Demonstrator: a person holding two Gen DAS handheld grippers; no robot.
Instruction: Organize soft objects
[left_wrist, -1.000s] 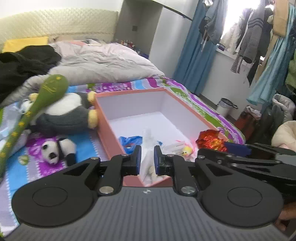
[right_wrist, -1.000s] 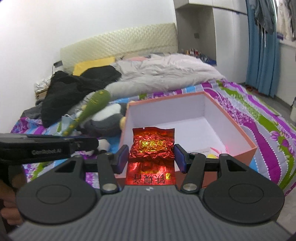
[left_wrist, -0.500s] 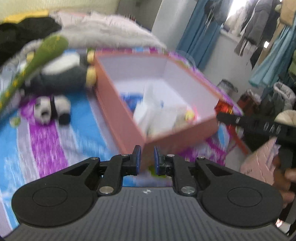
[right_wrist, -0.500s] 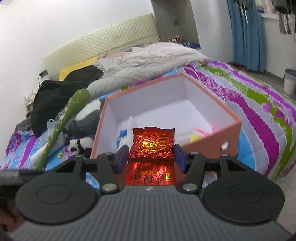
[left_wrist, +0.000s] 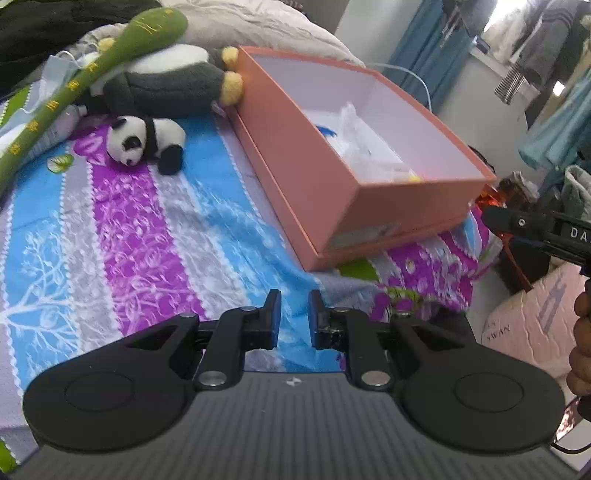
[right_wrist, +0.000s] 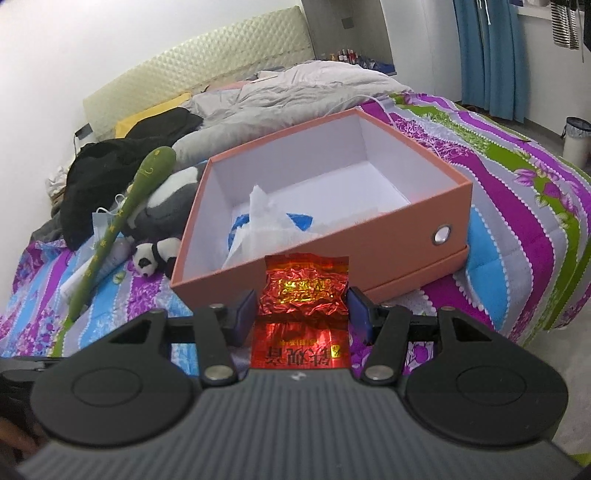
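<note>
A salmon-pink box (right_wrist: 388, 236) with a white inside sits on the bed; it also shows in the left wrist view (left_wrist: 295, 162). White and blue soft bags (right_wrist: 266, 225) lie inside it. My right gripper (right_wrist: 302, 308) is shut on a red foil packet (right_wrist: 303, 291), held just in front of the box's near wall. My left gripper (left_wrist: 294, 319) is empty, jaws nearly closed with a small gap, above the bedspread short of the box. A small panda plush (left_wrist: 144, 142), a grey penguin plush (left_wrist: 166, 83) and a long green plush (left_wrist: 74, 81) lie left of the box.
A patterned purple, blue and green bedspread (left_wrist: 122, 229) covers the bed. A grey duvet (right_wrist: 295, 88) and black clothes (right_wrist: 110, 166) lie toward the headboard. Blue curtains (right_wrist: 491, 48) and a bin (right_wrist: 576, 140) stand right of the bed.
My left gripper has pulled back from the box and tilted down over the bedspread. My right gripper has risen and drawn back slightly with the red packet still held.
</note>
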